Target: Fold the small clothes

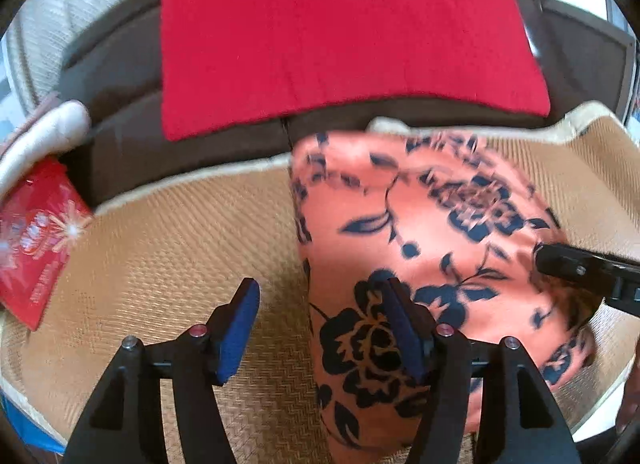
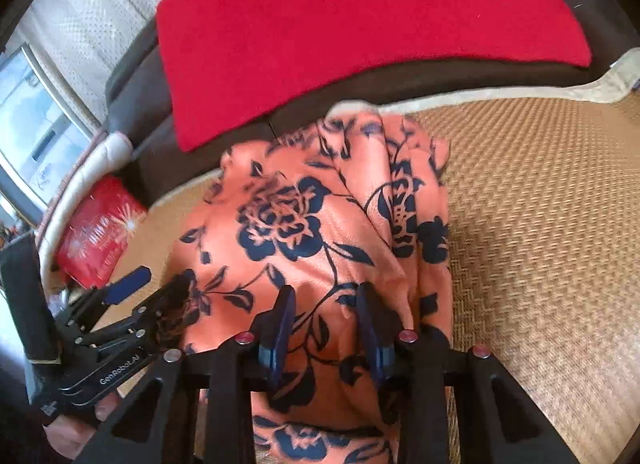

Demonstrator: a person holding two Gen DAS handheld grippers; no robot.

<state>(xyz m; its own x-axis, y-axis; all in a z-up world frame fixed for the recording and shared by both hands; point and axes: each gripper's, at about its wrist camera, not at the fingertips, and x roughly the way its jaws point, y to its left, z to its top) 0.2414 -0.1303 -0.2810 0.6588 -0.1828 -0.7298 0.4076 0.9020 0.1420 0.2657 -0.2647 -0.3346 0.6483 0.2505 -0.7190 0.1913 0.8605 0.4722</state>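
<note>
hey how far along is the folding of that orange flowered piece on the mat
Partly done, it seems: the orange floral garment lies on the woven mat already doubled into a narrow strip with layered folds along one side. In hand: both tools hover over it, the left tool and right tool open. Left: probably a final fold. The red cloth behind lies flat already.

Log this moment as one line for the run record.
garment: orange floral cloth on woven mat | left gripper: open, at cloth's edge | right gripper: open over cloth | fold: unfinished

Floral garment [image 2: 304,232] — near end cut off
</note>
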